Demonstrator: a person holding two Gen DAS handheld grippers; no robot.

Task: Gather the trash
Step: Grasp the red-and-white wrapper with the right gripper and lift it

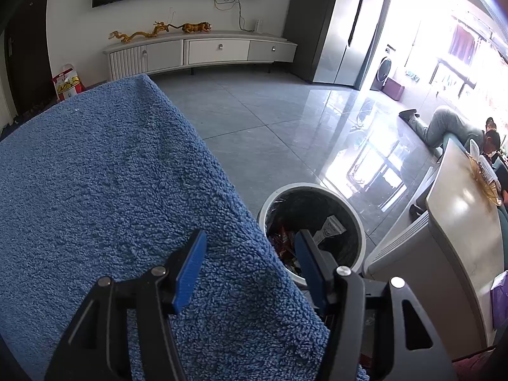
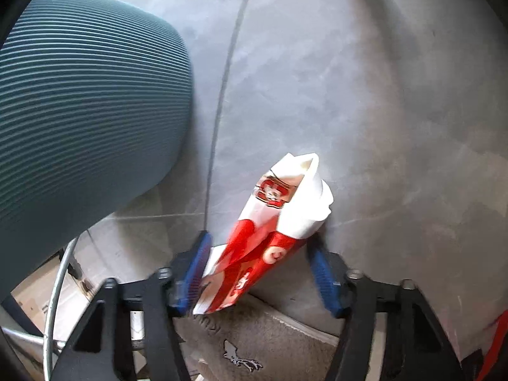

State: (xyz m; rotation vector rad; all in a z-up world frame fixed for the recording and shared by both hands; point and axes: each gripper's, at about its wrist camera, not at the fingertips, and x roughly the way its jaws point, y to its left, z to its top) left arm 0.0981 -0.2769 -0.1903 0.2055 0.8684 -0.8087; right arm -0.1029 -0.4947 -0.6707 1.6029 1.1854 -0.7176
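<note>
Closing around a red and white wrapper (image 2: 270, 238) is the step judged to be in hand for the right gripper (image 2: 258, 271). The wrapper lies between the blue pads (image 2: 195, 277), low over the grey tiled floor (image 2: 365, 95); the left pad is seen touching its lower edge, while the other pad stands just beside its red side, and whether that pad presses on it cannot be told through the blur. A firm hold is therefore not confirmed. A ribbed teal seat (image 2: 82, 95) is seen to the upper left, and a beige mat (image 2: 270, 339) lies beneath the gripper.

The left gripper (image 1: 250, 271) is held partly open with nothing between its jaws, above the edge of a blue towel (image 1: 111, 174). Beyond its fingers a white trash bin (image 1: 355, 212), lined in black and already holding wrappers, is seen on the floor just beside the towel-covered surface.

For the next move, the squeeze on the wrapper is to be completed and checked; then the wrapper is to be lifted clear of the floor and carried to the bin, which is not seen from the right wrist. The thin wrapper is judged likely to slip if pinched only at its edge.
</note>
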